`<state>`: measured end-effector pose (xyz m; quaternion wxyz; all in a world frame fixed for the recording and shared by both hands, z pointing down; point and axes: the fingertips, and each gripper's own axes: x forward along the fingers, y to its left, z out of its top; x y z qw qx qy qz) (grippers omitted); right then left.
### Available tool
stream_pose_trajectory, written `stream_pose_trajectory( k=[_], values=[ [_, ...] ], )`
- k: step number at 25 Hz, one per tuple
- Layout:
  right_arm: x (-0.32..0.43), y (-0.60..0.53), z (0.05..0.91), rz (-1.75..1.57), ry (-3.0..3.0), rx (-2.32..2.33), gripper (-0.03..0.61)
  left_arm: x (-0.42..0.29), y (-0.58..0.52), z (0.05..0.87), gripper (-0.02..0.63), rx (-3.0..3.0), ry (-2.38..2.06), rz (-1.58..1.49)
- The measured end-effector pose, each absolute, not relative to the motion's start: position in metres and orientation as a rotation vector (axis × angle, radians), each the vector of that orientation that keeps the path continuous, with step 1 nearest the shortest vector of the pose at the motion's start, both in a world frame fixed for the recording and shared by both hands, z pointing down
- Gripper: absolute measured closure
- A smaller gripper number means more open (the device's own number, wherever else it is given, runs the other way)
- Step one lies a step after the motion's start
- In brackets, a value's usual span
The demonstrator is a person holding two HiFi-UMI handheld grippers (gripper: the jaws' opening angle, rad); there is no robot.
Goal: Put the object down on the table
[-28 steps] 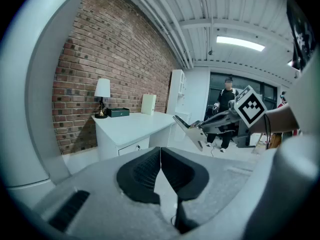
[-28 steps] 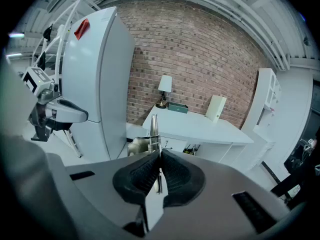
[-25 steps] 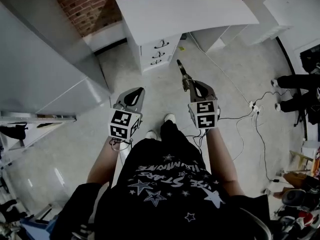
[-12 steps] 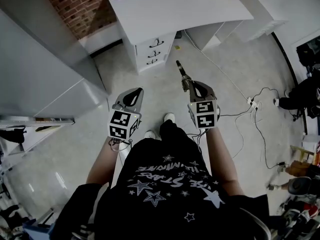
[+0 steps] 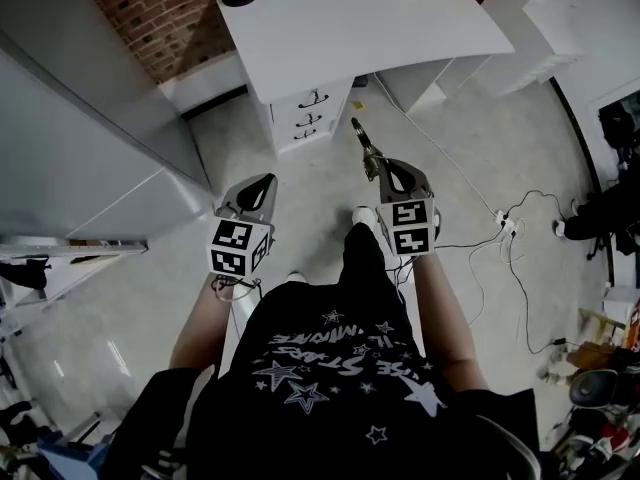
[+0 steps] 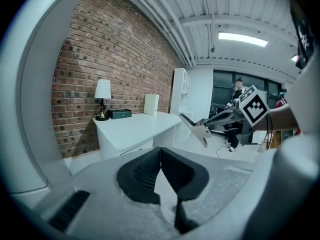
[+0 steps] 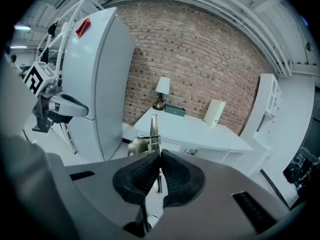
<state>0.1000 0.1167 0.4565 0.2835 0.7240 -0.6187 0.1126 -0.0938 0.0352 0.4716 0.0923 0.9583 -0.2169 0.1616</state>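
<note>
The right gripper's [image 7: 159, 156] two black ribbed pads are pressed onto the one metal tool [image 7: 154, 129], a slim silvery piece with a small coiled spring and a wider curved part just past the pads. From above, we see the tool [image 5: 362, 143] sticking forward from the right gripper [image 5: 385, 170], in the air over the pale floor [image 5: 300, 188] and short of the table [image 5: 400, 28]. The left gripper's [image 6: 160, 151] pads are closed flat against each other with nothing between them. From the head view it [image 5: 266, 182] sits level with the right one, the two well apart.

Each gripper carries one cube with black-and-white square markers. The table is white, smooth and curved along its front edge, with three dark drawer handles [image 5: 310, 113] stacked on its pedestal. We count three things on it, near the red brick wall [image 5: 170, 8]: one lamp [image 7: 161, 91] with a white shade and brassy base, one flat dark green box [image 7: 175, 110], and one upright cream slab [image 7: 214, 113]. A tall glossy white cabinet [image 7: 100, 74] stands to the left.

Against half a second ago, both grippers hold almost the same places, the left slightly further left. One white shoe [image 5: 365, 218] has stepped forward beside the right gripper, and the table sits a little nearer.
</note>
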Motion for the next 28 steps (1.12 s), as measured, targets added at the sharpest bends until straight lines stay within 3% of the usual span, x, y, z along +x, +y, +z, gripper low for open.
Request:
stream_pose_trajectory(
  k=[17, 28],
  values=[
    [0.281, -0.032, 0.478, 0.265, -1.936, 1.639, 0.568, 0.057, -0.043, 0.464, 0.594, 2.644, -1.087, 0.554],
    [0.304, -0.082, 0.495, 0.235, -2.084, 1.440, 0.568, 0.080, -0.052, 0.474, 0.594, 2.487, -1.318, 0.572]
  ],
)
